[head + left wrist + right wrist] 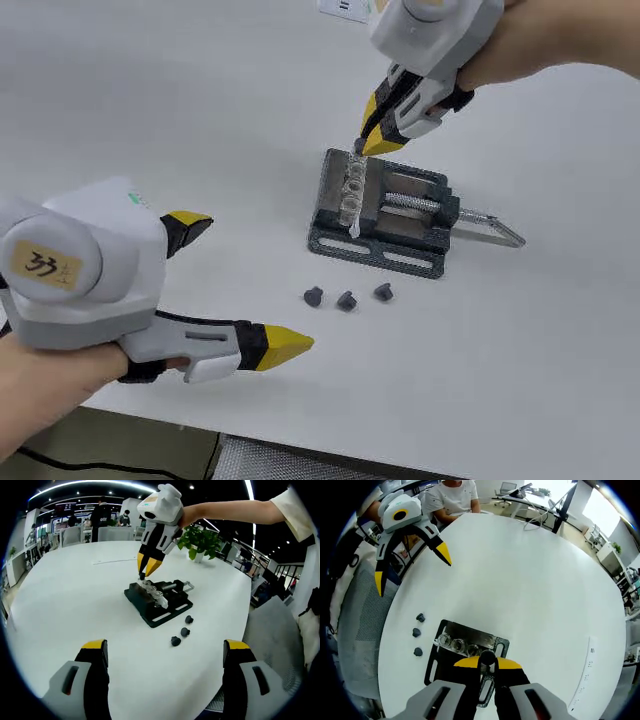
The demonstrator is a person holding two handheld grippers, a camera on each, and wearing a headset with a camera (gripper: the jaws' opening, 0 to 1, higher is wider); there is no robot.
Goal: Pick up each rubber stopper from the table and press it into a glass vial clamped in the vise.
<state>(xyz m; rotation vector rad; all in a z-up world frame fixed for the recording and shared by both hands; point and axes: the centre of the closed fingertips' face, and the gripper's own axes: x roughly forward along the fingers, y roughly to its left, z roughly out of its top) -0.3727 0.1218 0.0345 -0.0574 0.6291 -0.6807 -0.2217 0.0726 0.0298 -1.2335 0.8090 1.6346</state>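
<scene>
rubber stoppers (346, 300) are your count, and by it you look early in the job: three lie loose, one is in a claw, and none looks plainly seated.

your table (200, 120) is a plain white top, bare around the work.

your left gripper (255, 282) hangs low at the near left with its jaws spread wide and nothing between them, well apart from the vise.

your right gripper (368, 148) points down at the far end of the vial row. its yellow tips are pinched narrow on a stopper.

your vise (400, 225) is dark metal, flat on the table, with its screw and bent handle sticking out to the right in the head view.

your vials (451, 642) are clear glass, clamped side by side in a row between the vise's plates. in the right gripper view their mouths look open and glassy, with no dark plug in those that show. the exact number is hard to tell.

your held stopper (487, 658) shows as a small dark round plug between the tips, right over the end vial. you can't tell from here whether it touches the rim yet.

the other three are dark grey, small and tapered. they sit in a short row just beside the vise on your near side, apart from one another. so by my reckoning this press and three more picks remain.
</scene>
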